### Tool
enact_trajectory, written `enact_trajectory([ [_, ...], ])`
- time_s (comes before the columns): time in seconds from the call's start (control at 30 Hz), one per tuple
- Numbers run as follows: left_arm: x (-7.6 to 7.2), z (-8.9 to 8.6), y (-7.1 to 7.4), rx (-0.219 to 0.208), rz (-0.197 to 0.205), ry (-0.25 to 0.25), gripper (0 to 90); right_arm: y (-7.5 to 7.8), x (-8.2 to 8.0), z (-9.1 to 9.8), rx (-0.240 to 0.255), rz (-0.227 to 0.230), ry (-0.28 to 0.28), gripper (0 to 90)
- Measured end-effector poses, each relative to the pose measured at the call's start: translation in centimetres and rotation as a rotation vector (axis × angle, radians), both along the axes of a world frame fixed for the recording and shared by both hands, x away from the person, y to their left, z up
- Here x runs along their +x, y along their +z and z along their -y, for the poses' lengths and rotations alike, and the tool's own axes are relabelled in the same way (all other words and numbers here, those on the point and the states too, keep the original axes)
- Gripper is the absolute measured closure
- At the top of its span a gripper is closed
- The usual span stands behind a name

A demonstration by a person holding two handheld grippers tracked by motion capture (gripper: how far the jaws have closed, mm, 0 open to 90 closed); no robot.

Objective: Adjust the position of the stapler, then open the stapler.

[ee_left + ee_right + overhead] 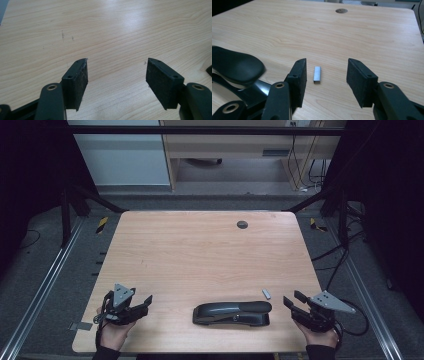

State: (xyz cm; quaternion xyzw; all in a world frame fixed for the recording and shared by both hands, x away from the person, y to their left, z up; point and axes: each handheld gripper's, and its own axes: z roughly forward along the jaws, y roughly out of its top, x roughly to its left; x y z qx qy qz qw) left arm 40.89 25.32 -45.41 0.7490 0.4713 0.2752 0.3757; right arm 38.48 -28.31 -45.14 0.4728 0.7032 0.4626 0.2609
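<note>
Stapler, black, lies flat on the wooden table near the front edge, long axis across the table, between the two grippers and apart from both. Small silver strip of staples lies on the table just past the stapler's right end, not touching it. Right gripper sits at the front right of the table, held in the person's hand, jaws spread with nothing clamped; in the right gripper view the staple strip lies on the wood in the gap between the two pads, clear of both, and the stapler's rounded end shows at left, blurred, close beside the left jaw. Left gripper rests at the front left, well apart from the stapler, jaws also apart and holding nothing; left gripper view shows bare wood between the pads. Dark round plug is set in the tabletop near the far edge.
</note>
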Motion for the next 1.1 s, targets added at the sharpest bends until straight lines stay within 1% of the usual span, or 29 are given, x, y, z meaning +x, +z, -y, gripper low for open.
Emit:
enact_trajectory([
  [0.07, -0.1, 0.2, 0.1, 0.005, 0.005, -0.010, 32.3, -0.4, 0.2, 0.2, -0.006, -0.015, -0.009, 49.2],
  [0.13, -0.2, 0.4, 0.2, 0.007, 0.014, -0.018, 31.7, -0.7, 0.3, 0.4, -0.014, -0.017, -0.017, 48.2],
  [0.2, -0.2, 0.6, 0.5, 0.017, 0.021, -0.030, 30.9, -0.9, 0.5, 0.5, -0.020, -0.022, -0.021, 47.3],
  [0.37, -0.4, 1.0, 1.3, 0.019, 0.057, -0.044, 29.3, -1.7, 1.0, 0.8, -0.045, -0.038, -0.031, 43.6],
  [0.47, -0.5, 1.4, 1.8, 0.020, 0.060, -0.060, 28.1, -2.0, 1.2, 1.0, -0.049, -0.043, -0.032, 42.0],
  [0.67, -1.0, 2.7, 2.7, 0.041, 0.084, -0.104, 26.7, -2.2, 1.3, 0.9, -0.054, -0.046, -0.023, 40.2],
  [0.73, -1.2, 3.1, 3.0, 0.045, 0.096, -0.117, 26.6, -2.3, 1.3, 0.8, -0.061, -0.048, -0.018, 40.0],
  [0.77, -1.3, 3.4, 3.2, 0.045, 0.101, -0.125, 26.6, -2.3, 1.3, 0.8, -0.070, -0.041, -0.017, 39.8],
  [0.83, -1.5, 3.6, 3.4, 0.048, 0.105, -0.134, 26.5, -2.3, 1.4, 0.8, -0.071, -0.041, -0.018, 39.4],
  [0.9, -1.7, 4.0, 3.7, 0.056, 0.113, -0.147, 26.4, -2.4, 1.3, 0.8, -0.063, -0.051, -0.020, 39.3],
  [1.1, -2.1, 5.2, 4.8, 0.079, 0.128, -0.180, 26.0, -2.4, 1.2, 0.8, -0.066, -0.050, -0.020, 39.1],
])
